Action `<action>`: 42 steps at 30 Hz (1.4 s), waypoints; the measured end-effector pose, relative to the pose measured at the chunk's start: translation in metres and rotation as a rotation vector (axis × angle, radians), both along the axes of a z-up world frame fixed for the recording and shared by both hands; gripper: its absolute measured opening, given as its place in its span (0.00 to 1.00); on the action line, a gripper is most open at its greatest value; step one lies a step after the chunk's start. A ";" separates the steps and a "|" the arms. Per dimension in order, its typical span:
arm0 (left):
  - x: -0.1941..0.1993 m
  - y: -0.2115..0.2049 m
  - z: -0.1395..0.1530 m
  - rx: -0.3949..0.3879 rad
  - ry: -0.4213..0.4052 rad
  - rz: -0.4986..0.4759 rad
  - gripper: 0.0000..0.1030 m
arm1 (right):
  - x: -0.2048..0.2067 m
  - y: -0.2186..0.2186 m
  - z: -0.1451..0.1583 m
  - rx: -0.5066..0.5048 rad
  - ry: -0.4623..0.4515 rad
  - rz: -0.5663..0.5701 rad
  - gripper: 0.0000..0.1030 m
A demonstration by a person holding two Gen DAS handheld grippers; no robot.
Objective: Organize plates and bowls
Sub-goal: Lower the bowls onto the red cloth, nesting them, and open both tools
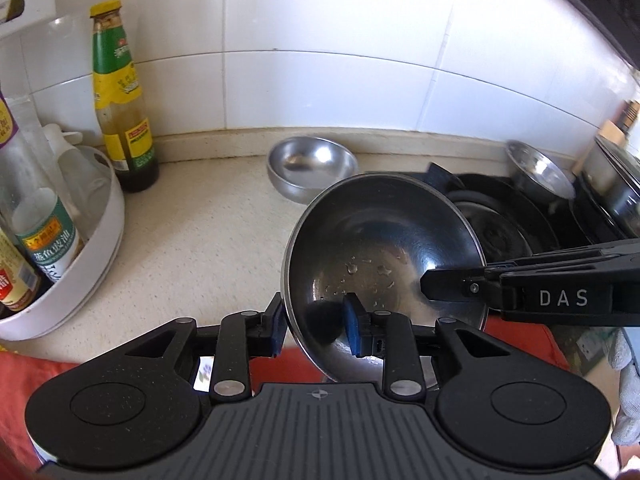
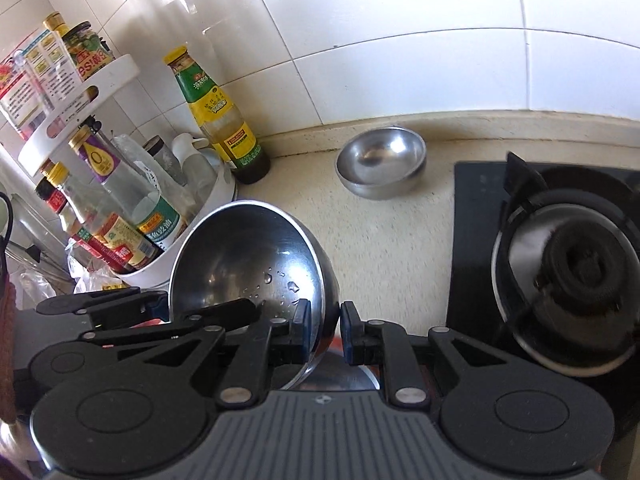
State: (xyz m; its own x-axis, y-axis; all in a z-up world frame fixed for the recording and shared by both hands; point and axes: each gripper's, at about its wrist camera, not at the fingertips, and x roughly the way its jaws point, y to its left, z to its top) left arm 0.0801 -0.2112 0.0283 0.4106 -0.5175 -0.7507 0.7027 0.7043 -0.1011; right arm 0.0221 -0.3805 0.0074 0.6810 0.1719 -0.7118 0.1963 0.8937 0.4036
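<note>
A wet steel bowl (image 1: 380,256) hangs tilted above the counter's front edge. My left gripper (image 1: 316,324) straddles its near left rim, one blue pad outside and one inside. My right gripper (image 2: 326,330) straddles the opposite rim of the same bowl (image 2: 248,264), and its black fingers (image 1: 452,280) reach in from the right in the left wrist view. A second steel bowl (image 1: 312,168) sits upright on the counter by the back wall; it also shows in the right wrist view (image 2: 380,162).
A white rack (image 1: 80,256) with sauce bottles stands at the left. A tall green-labelled bottle (image 1: 120,100) stands beside it. The black gas stove (image 2: 560,264) lies to the right, with another steel bowl (image 1: 540,174) and a pot at its back. A beige counter (image 1: 200,240) lies between.
</note>
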 end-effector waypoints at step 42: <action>-0.028 0.015 -0.037 0.059 0.078 -0.159 0.37 | -0.036 0.030 -0.033 -0.021 0.149 -0.106 0.20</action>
State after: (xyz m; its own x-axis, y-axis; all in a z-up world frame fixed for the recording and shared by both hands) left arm 0.0518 -0.1966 -0.0089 0.2664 -0.5249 -0.8084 0.7971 0.5915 -0.1214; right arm -0.0139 -0.3507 -0.0258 0.5816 0.0889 -0.8086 0.3458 0.8727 0.3447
